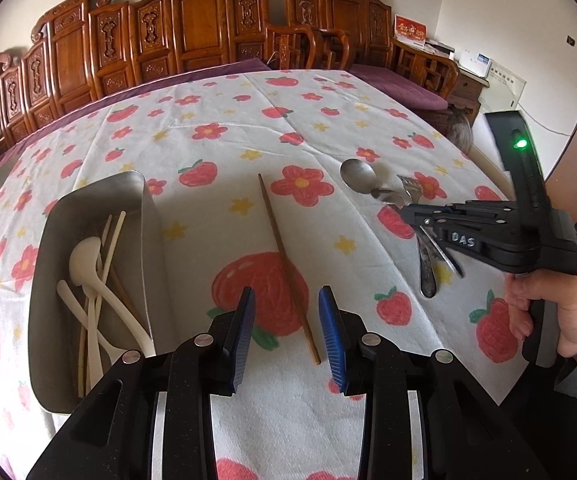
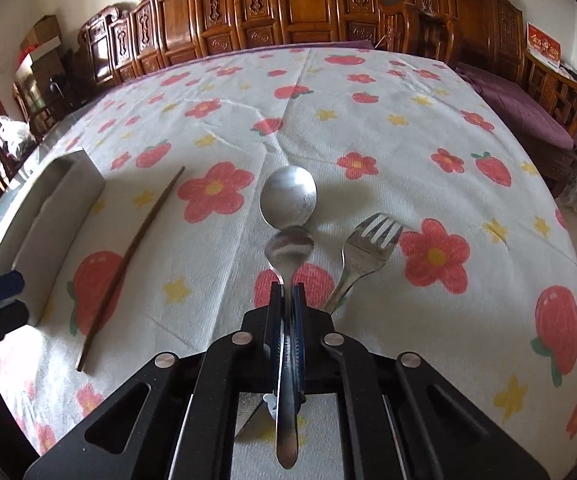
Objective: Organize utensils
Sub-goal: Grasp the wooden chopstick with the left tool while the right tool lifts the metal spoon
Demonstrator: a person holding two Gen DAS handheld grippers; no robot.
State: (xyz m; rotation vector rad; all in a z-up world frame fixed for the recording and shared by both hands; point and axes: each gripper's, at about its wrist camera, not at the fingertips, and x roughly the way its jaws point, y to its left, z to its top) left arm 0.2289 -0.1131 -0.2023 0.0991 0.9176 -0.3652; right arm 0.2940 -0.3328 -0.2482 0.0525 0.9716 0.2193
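My left gripper (image 1: 287, 300) is open, its blue pads either side of the near end of a brown wooden chopstick (image 1: 286, 264) lying on the tablecloth, also seen in the right wrist view (image 2: 128, 264). My right gripper (image 2: 288, 292) is shut on the handle of a small metal spoon (image 2: 289, 246); it shows in the left wrist view (image 1: 408, 214) too. A larger metal spoon (image 2: 288, 196) and a metal fork (image 2: 368, 248) lie just beyond it. A metal tray (image 1: 48, 240) at the left holds white spoons (image 1: 88, 264) and several chopsticks.
The table wears a white cloth with red flowers and strawberries (image 1: 300, 128). Carved wooden chairs (image 1: 208, 32) with purple cushions stand along the far side. The tray also shows at the left in the right wrist view (image 2: 48, 216).
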